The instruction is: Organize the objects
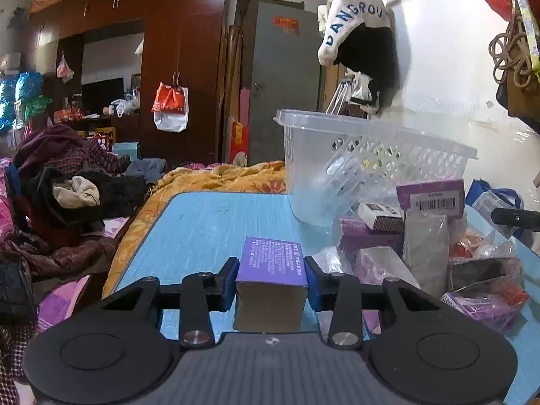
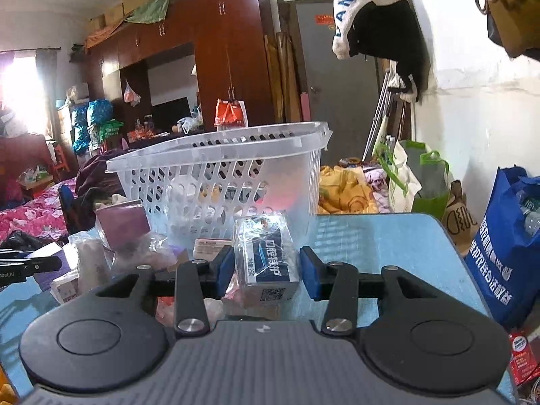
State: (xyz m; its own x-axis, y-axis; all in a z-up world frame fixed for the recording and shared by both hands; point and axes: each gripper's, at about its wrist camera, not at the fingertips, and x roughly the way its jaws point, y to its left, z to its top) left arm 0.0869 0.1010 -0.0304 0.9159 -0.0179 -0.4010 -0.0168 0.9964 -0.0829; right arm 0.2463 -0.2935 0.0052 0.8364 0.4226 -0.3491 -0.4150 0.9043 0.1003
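On my left wrist view, the left gripper (image 1: 271, 281) is clamped on a purple box (image 1: 275, 263), its blue pads (image 1: 231, 278) pressed against both sides. The box sits square between the fingers, its top face turned up toward me and covered in small white print too fine for me to read. It is held over the near part of the blue tabletop (image 1: 202, 222).

On my right wrist view, the right gripper (image 2: 266, 270) has a clear-wrapped box (image 2: 266, 253) between its fingers. The left pad (image 2: 224, 271) looks to be touching the wrap, while the right one stands just beside it, so I cannot tell whether the grip is actually closed. The box carries large white Chinese characters on a dark blue panel and a QR code on its lower front face.

Just beyond the left gripper and to its right lies a pile of packages (image 1: 422, 246): bagged items, small purple cartons, and one purple carton with a barcode label (image 1: 435, 202) propped on top. Behind the pile stands a clear plastic basket (image 1: 371, 162) with a perforated wall, resting on the tabletop near its far edge.

Further back, a white and black garment (image 1: 357, 30) hangs on the wall, its blue lettering reading "DANGROU". To my right a blue tote bag (image 2: 503, 253) with white Chinese print sits beside the tabletop.
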